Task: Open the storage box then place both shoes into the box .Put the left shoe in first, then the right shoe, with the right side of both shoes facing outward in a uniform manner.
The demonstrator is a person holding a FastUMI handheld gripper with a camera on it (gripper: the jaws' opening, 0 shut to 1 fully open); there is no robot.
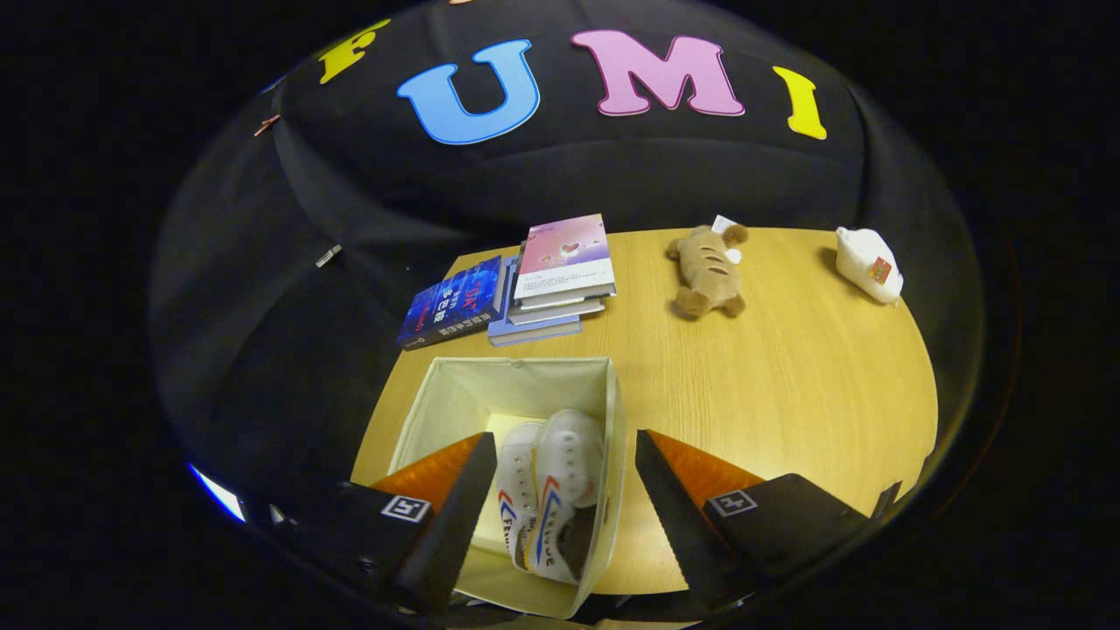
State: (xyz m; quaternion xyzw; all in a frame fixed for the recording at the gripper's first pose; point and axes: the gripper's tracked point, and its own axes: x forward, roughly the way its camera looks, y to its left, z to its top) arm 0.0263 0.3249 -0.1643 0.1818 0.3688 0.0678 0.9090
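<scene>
Claw [560, 490] fingers are seen spread wide and empty, one poised over the near left part of the storage box [604, 420], the other over bare desk [787, 394] just outside its right wall. Nothing is pinched. Between the fingers, inside the open box, both shoes [547, 499] are found lying side by side against the right wall, toes pointing away, striped sides turned upward. Placement is judged essentially complete; the step in hand appears to be withdrawal.

Withdrawal is best made straight up and back, fingers kept apart, so that the soft right wall is not caught and dragged. Before retreat, matching orientation of the two shoes should be verified; the heels are partly hidden by the box rim, so this cannot be fully confirmed.

Beyond the box, a stack of books [560, 276] and a further blue book [451, 302] are noted. Farther off lie a brown plush toy [707, 271] and a white plush toy [868, 262], well apart from the work.
</scene>
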